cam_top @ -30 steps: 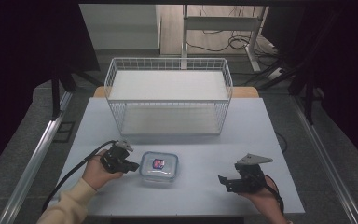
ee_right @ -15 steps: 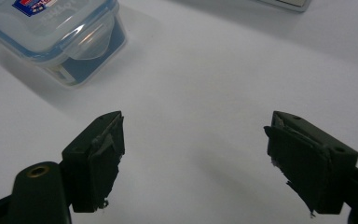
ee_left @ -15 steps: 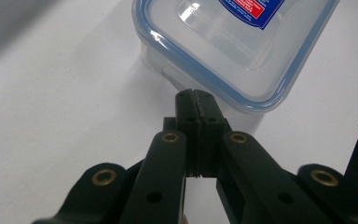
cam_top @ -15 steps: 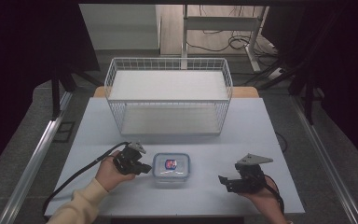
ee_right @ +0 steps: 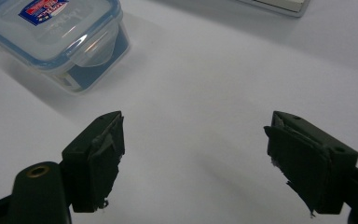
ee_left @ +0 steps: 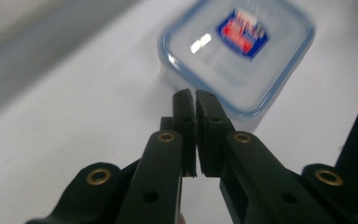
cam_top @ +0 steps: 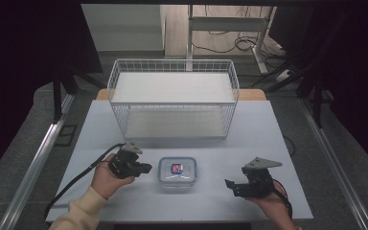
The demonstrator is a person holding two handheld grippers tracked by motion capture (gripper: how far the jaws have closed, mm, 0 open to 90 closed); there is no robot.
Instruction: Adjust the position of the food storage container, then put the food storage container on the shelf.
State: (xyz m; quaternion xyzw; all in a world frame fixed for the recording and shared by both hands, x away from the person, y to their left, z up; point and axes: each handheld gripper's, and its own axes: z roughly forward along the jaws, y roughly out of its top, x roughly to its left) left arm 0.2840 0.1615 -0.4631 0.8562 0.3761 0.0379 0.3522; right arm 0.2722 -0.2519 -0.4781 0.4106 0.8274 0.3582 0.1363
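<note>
The left hand-held gripper, jaws together, seems just beside the container; push it slowly, low on the wall.

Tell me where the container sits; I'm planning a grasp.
High view: the container sits on the table between both grippers, in front of the wire basket.

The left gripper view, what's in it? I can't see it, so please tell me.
A hand-held gripper points its two black jaws, almost shut with nothing between them, at a clear plastic box just ahead. The box has a blue-rimmed lid with a red and blue label and sits on a white table.
</note>
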